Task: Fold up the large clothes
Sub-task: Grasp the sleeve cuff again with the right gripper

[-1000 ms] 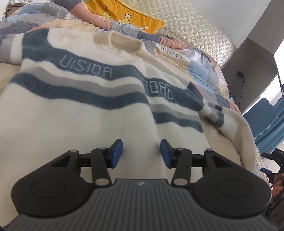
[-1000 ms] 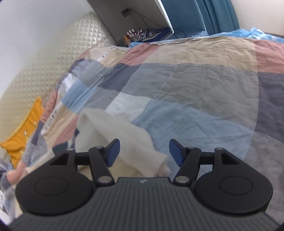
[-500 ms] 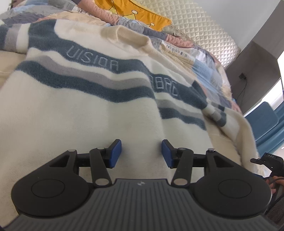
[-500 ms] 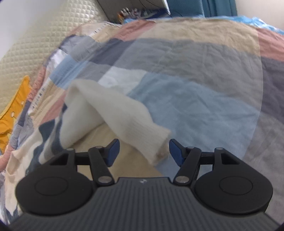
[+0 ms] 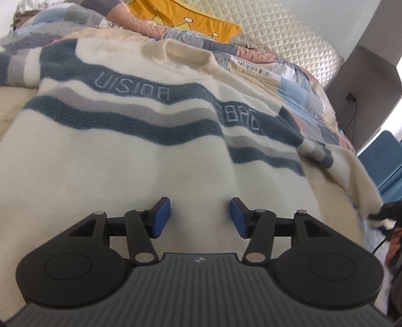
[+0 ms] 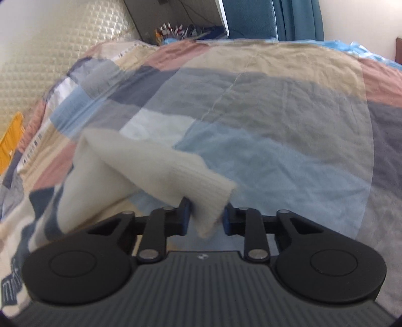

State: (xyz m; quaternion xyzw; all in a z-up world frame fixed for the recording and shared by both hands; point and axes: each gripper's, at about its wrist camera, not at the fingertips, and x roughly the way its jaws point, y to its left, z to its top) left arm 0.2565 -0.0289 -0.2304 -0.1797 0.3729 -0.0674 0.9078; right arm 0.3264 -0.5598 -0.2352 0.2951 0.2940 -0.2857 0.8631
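A large cream sweater [image 5: 140,161] with blue and grey stripes and stitched lettering lies spread on the bed, front up. My left gripper [image 5: 199,217] is open and empty, low over the sweater's plain lower body. In the right wrist view, my right gripper [image 6: 207,217] is shut on the ribbed cuff of the cream sleeve [image 6: 155,171]. The sleeve runs up and left from the pads, lifted off the quilt. The striped sweater body [image 6: 32,213] shows at the left edge.
A patchwork quilt [image 6: 263,120] covers the bed. A yellow pillow [image 5: 181,17] and a quilted headboard [image 5: 284,37] lie beyond the sweater's collar. A grey cabinet [image 5: 364,83] and a blue chair [image 5: 382,163] stand at the right of the bed.
My right gripper closed in on the sleeve's cuff and shut on it. My left gripper stayed open and shifted only slightly over the sweater's body.
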